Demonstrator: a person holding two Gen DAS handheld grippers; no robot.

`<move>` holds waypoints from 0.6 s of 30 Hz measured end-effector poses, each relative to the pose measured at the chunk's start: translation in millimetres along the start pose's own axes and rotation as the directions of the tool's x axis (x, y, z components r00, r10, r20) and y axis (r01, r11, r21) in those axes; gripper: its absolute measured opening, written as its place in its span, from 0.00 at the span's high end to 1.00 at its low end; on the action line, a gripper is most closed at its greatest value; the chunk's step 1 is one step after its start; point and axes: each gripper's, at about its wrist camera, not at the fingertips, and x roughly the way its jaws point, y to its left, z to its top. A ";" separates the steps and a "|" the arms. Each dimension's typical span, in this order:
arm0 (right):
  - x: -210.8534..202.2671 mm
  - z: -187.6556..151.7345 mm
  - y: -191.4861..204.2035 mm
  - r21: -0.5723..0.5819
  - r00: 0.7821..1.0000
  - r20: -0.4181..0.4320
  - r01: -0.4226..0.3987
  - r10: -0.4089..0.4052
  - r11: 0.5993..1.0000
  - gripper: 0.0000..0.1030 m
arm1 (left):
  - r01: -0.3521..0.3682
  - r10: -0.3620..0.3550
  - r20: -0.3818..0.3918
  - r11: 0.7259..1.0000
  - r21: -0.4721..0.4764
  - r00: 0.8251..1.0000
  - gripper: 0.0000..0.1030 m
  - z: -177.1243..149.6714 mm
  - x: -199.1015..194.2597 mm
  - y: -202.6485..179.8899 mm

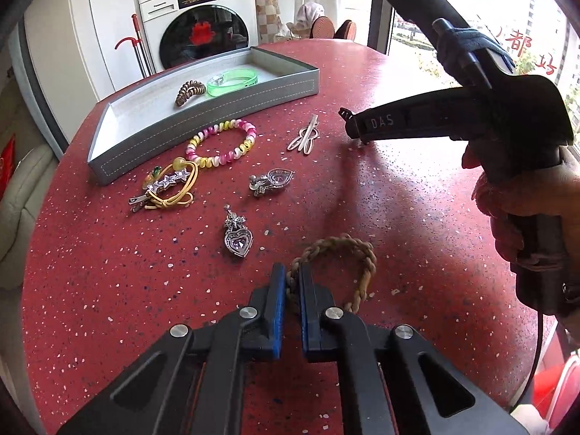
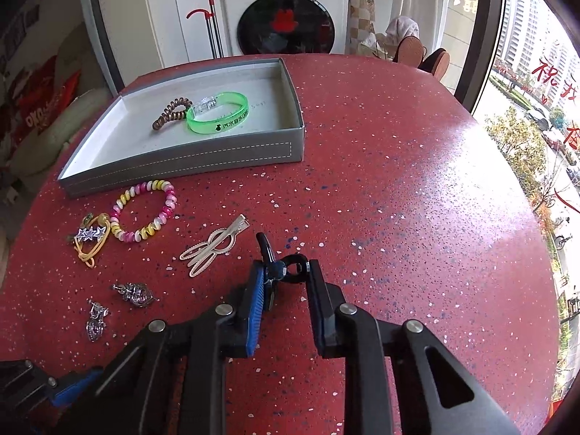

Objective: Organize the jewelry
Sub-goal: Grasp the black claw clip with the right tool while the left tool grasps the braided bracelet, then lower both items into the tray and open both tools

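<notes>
My left gripper (image 1: 291, 272) is shut on a tan braided bracelet (image 1: 357, 250), pinching its left side low over the red table (image 1: 398, 195). My right gripper (image 2: 284, 272) is shut on a small black clip (image 2: 290, 268) held between its fingers; it also shows in the left wrist view (image 1: 349, 117). A grey tray (image 1: 203, 123) at the back holds a brown coil tie (image 1: 188, 91) and a green wristband (image 1: 232, 79). On the table lie a pink-yellow coil bracelet (image 1: 221, 143), a silver bunny clip (image 1: 304, 136), two heart pendants (image 1: 272, 180) (image 1: 237, 237) and a star clip with yellow band (image 1: 170, 185).
The round table's edge curves on the left and right. A washing machine (image 2: 286, 11) and a red-handled mop (image 2: 210, 18) stand behind the table. A window is at the right. Chairs (image 2: 420, 54) stand at the far side.
</notes>
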 end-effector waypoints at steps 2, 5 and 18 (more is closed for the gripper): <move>-5.2 -1.7 -1.0 0.005 1.000 0.005 -0.008 0.008 1.000 0.76 | 0.024 -0.024 -0.002 1.000 -0.019 1.000 0.76 0.2 -0.4 3.5; -13.1 -4.1 -1.5 0.016 1.000 0.012 -0.026 0.025 1.000 0.76 | 0.062 -0.063 -0.007 0.996 -0.062 0.998 0.76 0.5 -1.0 12.1; -49.2 -6.8 6.9 0.022 0.994 0.057 -0.092 0.090 0.996 0.76 | 0.120 -0.113 0.064 0.985 -0.122 0.992 0.76 11.6 -29.9 39.3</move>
